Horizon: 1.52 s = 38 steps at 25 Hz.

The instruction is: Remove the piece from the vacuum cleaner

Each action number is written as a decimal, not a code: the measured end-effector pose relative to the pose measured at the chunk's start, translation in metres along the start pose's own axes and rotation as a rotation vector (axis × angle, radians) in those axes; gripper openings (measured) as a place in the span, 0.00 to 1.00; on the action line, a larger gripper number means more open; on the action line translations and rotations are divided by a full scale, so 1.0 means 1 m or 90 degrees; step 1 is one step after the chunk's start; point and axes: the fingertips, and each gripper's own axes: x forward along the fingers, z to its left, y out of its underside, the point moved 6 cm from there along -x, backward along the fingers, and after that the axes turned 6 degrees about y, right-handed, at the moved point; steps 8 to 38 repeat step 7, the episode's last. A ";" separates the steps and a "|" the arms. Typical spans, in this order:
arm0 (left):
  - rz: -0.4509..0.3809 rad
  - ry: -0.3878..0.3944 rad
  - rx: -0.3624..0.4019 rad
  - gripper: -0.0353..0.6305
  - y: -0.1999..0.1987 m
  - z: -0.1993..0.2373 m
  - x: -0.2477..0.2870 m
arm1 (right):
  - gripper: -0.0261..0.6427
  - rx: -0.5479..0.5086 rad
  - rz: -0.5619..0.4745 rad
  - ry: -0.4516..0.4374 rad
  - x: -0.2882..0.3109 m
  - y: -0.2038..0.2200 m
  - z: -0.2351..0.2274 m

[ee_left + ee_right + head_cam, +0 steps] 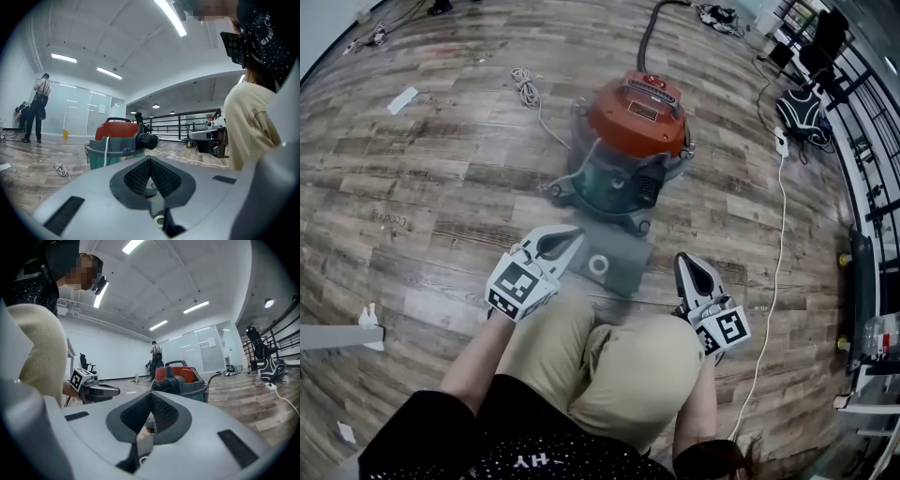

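On the wood-plank floor [431,178] ahead of my knees stands the vacuum cleaner [633,141], an orange-lidded canister on a grey wheeled base. A black ribbed fitting [149,140] juts from its front, towards me. Just in front of the base, between my two tools, a flat grey plate with a round hole [607,264] lies on the floor. I cannot tell whether it is joined to the machine, nor which of the two is the piece meant.

My left tongs [565,240] and right tongs [687,270] are both fully closed with nothing in them, and both are short of the canister. To do this well, I judge I should open both first. One pair should steady the canister, since its wheels may let it roll. The other should take the piece square across its width and draw it straight along its own axis rather than prising.

The room is large and open. A black hose [649,33] runs off behind the vacuum and a white cable [773,262] trails along my right. A black railing [862,122] stands beyond, and a person [38,108] stands far off by a glass wall [84,115].
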 end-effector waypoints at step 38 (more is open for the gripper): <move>0.006 -0.001 0.001 0.06 0.006 0.001 -0.001 | 0.06 -0.004 0.008 -0.008 0.004 0.003 0.001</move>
